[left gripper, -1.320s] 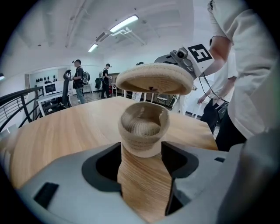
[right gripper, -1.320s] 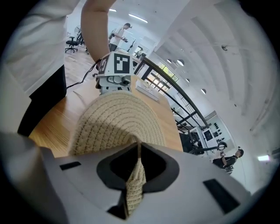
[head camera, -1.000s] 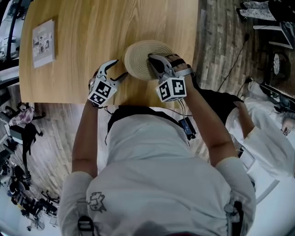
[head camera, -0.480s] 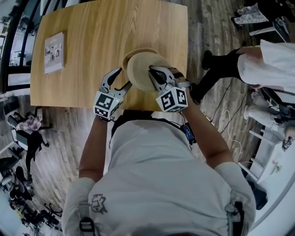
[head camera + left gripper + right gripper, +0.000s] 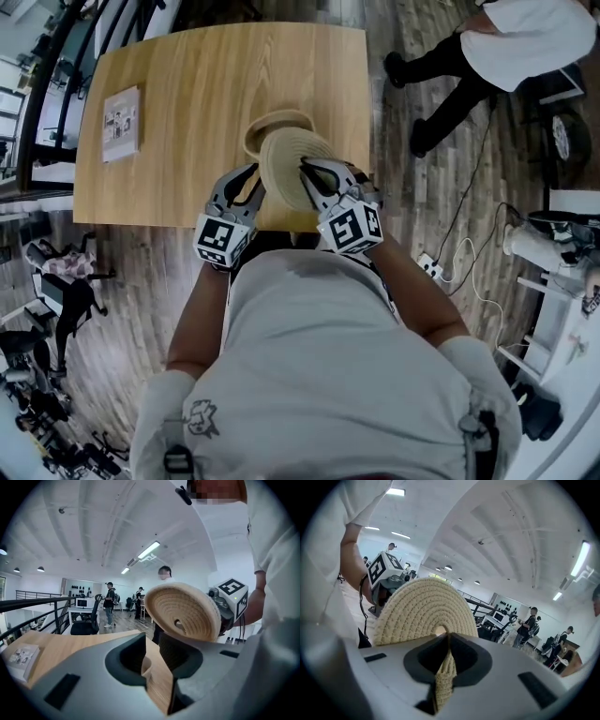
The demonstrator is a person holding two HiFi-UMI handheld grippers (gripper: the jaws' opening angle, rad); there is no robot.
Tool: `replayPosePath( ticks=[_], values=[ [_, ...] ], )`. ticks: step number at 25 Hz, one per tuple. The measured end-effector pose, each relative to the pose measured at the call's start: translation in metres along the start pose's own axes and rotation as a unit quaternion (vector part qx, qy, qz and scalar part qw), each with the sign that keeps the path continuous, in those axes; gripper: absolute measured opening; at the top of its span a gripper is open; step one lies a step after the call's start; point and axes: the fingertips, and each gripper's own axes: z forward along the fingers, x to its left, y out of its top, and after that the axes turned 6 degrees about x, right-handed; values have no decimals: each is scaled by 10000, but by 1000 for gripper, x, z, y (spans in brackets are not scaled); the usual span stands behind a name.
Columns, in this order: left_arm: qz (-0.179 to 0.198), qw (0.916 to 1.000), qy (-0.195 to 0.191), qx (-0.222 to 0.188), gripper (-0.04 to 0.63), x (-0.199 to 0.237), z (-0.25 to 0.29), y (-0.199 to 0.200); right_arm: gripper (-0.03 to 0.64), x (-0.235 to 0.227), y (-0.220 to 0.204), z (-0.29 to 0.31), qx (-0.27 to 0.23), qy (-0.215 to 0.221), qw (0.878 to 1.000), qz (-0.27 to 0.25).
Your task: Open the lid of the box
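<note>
The woven round lid [image 5: 286, 167] is off the box [image 5: 272, 122] and held in the air over the worktop's [image 5: 206, 84] near edge, toward the right corner. The box sits on the worktop just behind it. The lid stands tilted up on its rim. Its long line runs from the far edge back toward the person, with one flat face turned to the left gripper [image 5: 251, 180]. The right gripper [image 5: 307, 173] pinches the lid's rim edge-on between its jaws. The left gripper's jaws have just been closing — a narrow gap remains, nothing gripped in it.
</note>
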Motion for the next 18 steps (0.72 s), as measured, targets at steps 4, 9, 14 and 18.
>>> replayPosePath(
  ticks=[4,9,14,18],
  values=[
    [-10,9997,167,-153,31,-15,-10,15,28,4,3,-21,-193,-54,9994,280],
    [-28,9992,290,-262,5,-23,-23,30,28,4,14,-35,-448,-103,9973,573],
    [-88,9994,8,-322,5,-39,-34,41,28,8,23,-45,-647,10,9936,922],
    [-54,9991,-157,-402,5,-44,-40,51,28,8,29,-48,-714,-9,9920,1037]
  ],
)
